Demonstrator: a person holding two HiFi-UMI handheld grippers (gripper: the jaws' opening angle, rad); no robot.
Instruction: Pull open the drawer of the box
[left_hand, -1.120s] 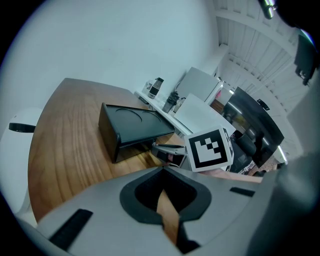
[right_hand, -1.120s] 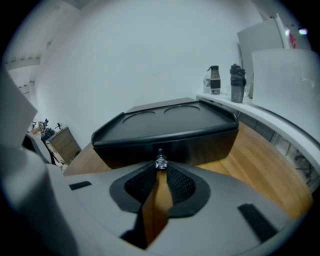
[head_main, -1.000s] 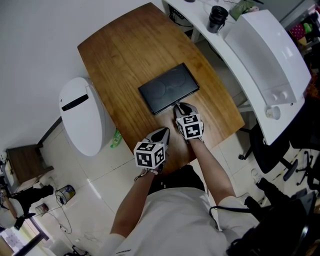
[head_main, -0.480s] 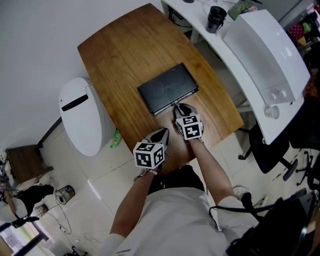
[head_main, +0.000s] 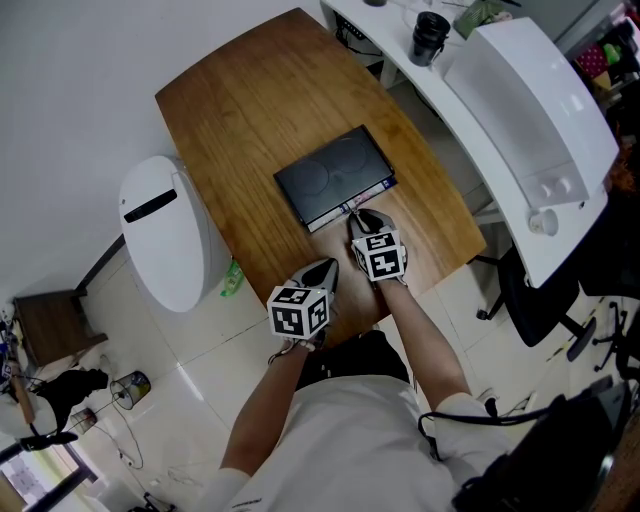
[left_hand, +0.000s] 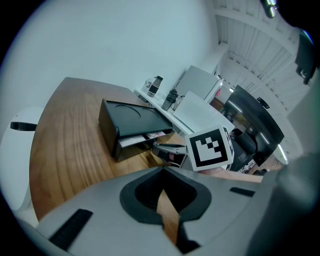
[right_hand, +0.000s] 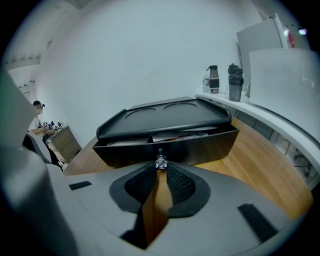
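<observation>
Right gripper view: right gripper (right_hand: 159, 170) clamped on tiny knob (right_hand: 160, 161) of drawer (right_hand: 200, 145), slightly out of black box (right_hand: 165, 116) mid-worktop (right_hand: 260, 165). Left gripper (left_hand: 162, 172) seemingly closed, empty. Risk: knob slips free, or unbraced box slides along.

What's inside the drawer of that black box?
The drawer is only open a crack, with the right gripper pinching its knob. Through the gap you can see some flat papers. The box top covers everything further back, so the rest is hidden.
</observation>
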